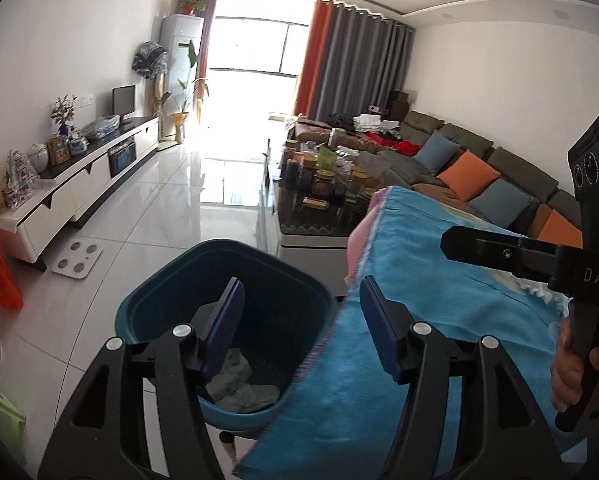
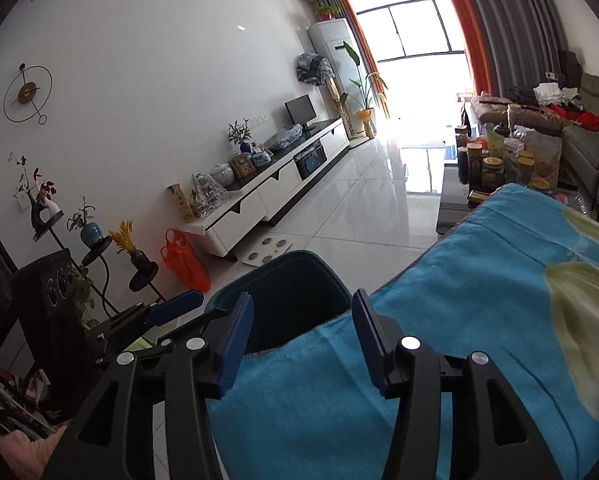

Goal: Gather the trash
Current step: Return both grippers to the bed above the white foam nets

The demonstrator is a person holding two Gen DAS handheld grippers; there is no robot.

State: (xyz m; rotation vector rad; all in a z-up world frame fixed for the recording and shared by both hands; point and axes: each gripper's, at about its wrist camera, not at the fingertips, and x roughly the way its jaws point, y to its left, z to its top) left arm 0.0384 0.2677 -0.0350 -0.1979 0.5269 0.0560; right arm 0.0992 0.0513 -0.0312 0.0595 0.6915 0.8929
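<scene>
— What fills the room from where you stand?

— White tiled floor (image 1: 171, 216) up the middle of the frame, a long white TV cabinet (image 1: 79, 184) along the left, a grey sofa (image 1: 511, 168) with orange and blue cushions at the right, and a dark coffee surface (image 1: 299, 222) crowded with jars in the centre.

— And nearer to us?

— A blue towel (image 1: 439, 300) spread over the lower right of both views, its edge hanging beside the bin. In the right wrist view it has a pale green patch at the right.

— The bin?

— A teal trash bin (image 1: 283, 272) on the floor, lower centre of the left wrist view. Crumpled grey-green trash (image 1: 239, 384) lies at its bottom.

— The grippers?

— The left gripper (image 1: 301, 326) has its blue pads apart, nothing between them; it hangs above the bin's opening and the towel's edge. The right gripper (image 2: 303, 346) also stands apart, nothing clamped, over the towel with the bin's rim just behind. From the left wrist view it shows at the right edge, a hand (image 1: 571, 368) wrapped round its handle.
</scene>
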